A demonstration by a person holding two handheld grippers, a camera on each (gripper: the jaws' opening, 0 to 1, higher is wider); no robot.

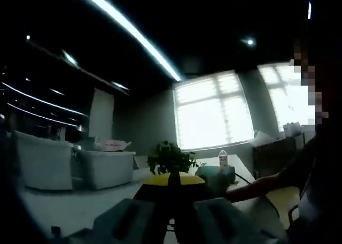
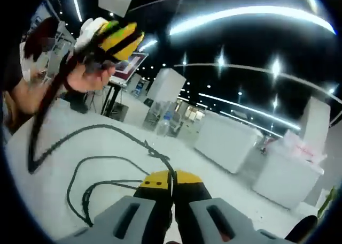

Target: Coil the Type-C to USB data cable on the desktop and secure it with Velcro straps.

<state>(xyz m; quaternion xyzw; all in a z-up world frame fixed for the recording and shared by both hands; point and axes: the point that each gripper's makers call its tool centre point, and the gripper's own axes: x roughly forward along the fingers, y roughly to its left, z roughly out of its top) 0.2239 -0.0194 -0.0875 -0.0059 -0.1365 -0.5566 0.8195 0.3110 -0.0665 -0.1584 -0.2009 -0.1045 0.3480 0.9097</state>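
Holding a black cable [image 2: 107, 164], the right gripper [image 2: 171, 186] has its two yellow tips pressed tight together. The cable comes right up to those tips and seems to be pinched there, near the near edge of the white table [image 2: 48, 201]. From the tips the cable runs out in loose, wide loops across the table. One long part goes off toward the far left edge and climbs up to the left gripper [image 2: 115, 40], which a hand [image 2: 88, 75] holds high in the air. That end of the cable hangs down from it like a string.

In the left gripper view, the left gripper [image 1: 170, 181] has its yellow tips close together too, with just a dark line between them. I cannot tell if the cable is caught in there. Past its tips sit a small green plant [image 1: 170, 157] and a little bottle [image 1: 223, 157] on a far table.

The job looks like it has only just begun. The cable is picked up, but it is still spread out in big messy loops, not wound into a neat ring. I cannot pick out a Velcro strap. So the winding is left to do, and the strap must go on after that.
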